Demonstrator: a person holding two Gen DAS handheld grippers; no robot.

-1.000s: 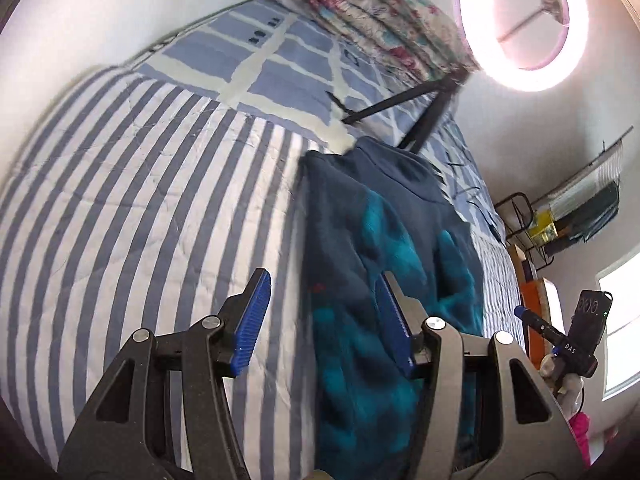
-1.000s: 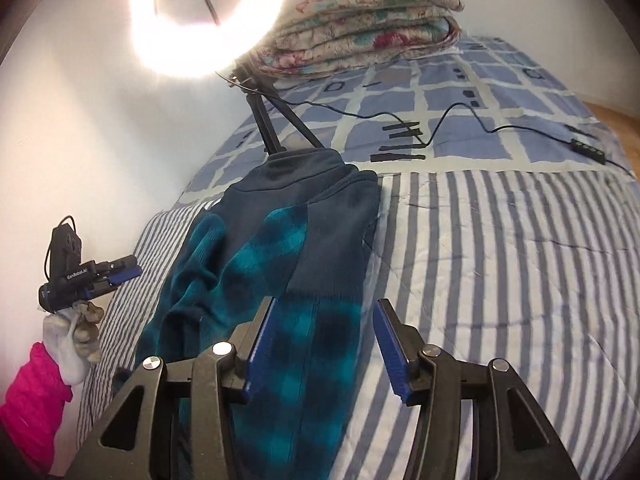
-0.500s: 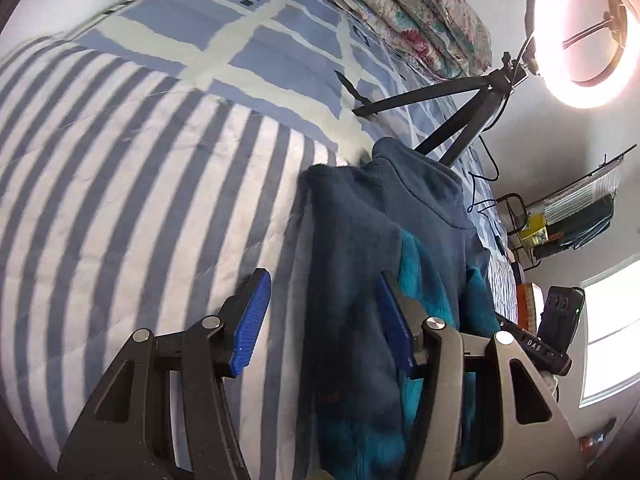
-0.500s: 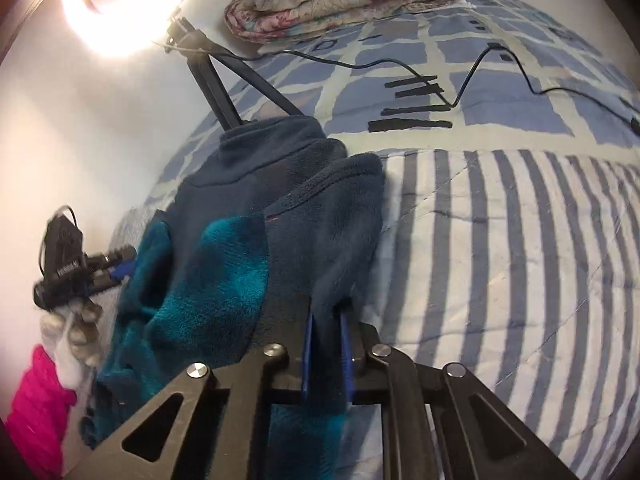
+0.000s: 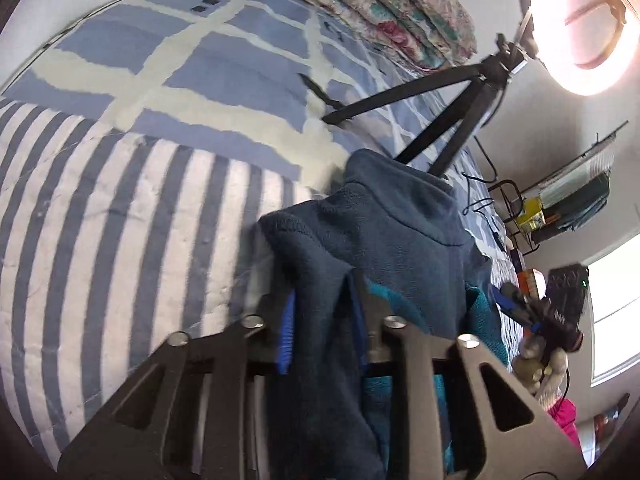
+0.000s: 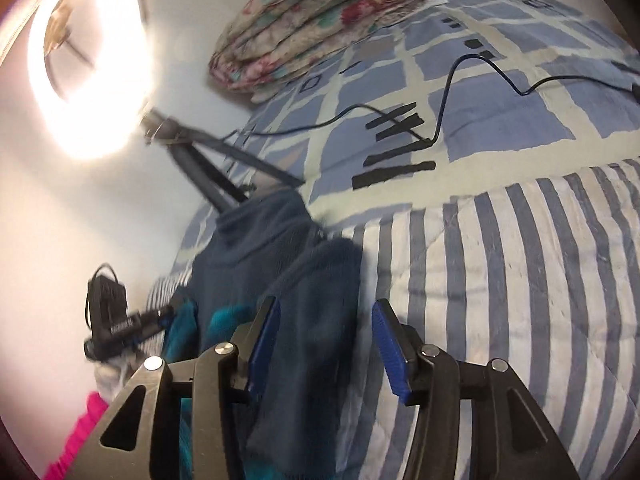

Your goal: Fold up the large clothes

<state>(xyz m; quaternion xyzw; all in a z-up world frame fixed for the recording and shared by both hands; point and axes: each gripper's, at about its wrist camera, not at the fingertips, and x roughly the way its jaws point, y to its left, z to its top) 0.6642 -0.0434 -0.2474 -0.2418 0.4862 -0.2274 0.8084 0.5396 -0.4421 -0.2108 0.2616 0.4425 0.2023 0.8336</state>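
A dark navy fleece jacket (image 5: 384, 240) with teal plaid panels lies folded lengthwise on the striped quilt (image 5: 120, 220), collar toward the tripod. My left gripper (image 5: 322, 328) is closing its jaws, and both blue pads touch the folded navy edge that fills the gap. In the right wrist view the jacket (image 6: 256, 248) sits left of centre. My right gripper (image 6: 326, 346) is opening its jaws. Navy fabric lies between them beside the left pad, and the right pad stands clear over the quilt (image 6: 520, 280).
A ring light (image 5: 580, 20) on a black tripod (image 5: 440, 120) stands just beyond the collar. A folded floral blanket (image 6: 320, 20) lies at the bed's far end. A black cable (image 6: 460, 80) and tape strips (image 6: 396, 152) cross the blue-check cover. A wire shelf (image 5: 560, 208) stands past the bed.
Both grippers moved toward the collar. The left jaws narrowed onto the jacket's folded edge. The right gripper, shut on the fabric half a second ago, has opened again.
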